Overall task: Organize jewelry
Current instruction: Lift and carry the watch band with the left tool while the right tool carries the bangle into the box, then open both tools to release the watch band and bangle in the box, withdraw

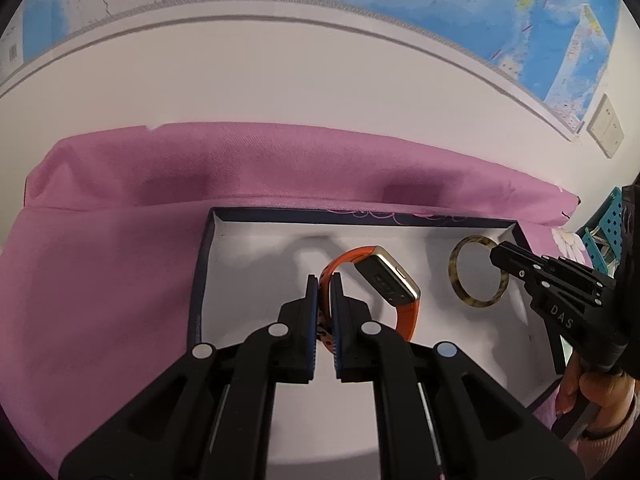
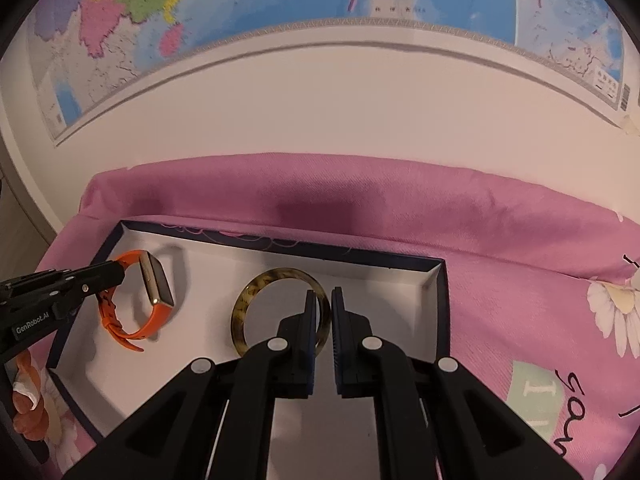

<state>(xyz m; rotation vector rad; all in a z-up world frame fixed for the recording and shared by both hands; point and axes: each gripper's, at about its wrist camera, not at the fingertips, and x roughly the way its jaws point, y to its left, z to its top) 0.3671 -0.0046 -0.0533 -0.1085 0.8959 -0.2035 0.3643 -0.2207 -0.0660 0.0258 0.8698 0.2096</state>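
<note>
A: What's the surface like?

B: A pink cloth (image 2: 400, 208) covers it, bunched into a ridge along the back against a white wall (image 2: 320, 112). The cloth carries printed daisies and lettering on the right. On it sits a shallow box (image 1: 202, 280) with dark blue walls and a white floor.

A: And the room behind?

B: A large map (image 2: 160, 8) hangs on the wall, blue seas and coloured regions. In the left wrist view a wall switch plate (image 1: 606, 126) shows to the right of it.

A: Where is the jewelry?

B: Both pieces are in the box. The orange watch (image 1: 386, 276) is in the left part, its jaws pressed onto the strap by the left gripper (image 1: 325, 284). The tortoiseshell bangle (image 2: 260, 300) stands in the right part, with the right gripper (image 2: 323, 300) pinching its rim between nearly closed jaws.

A: Do the two touch?

B: No, they are apart.
</note>
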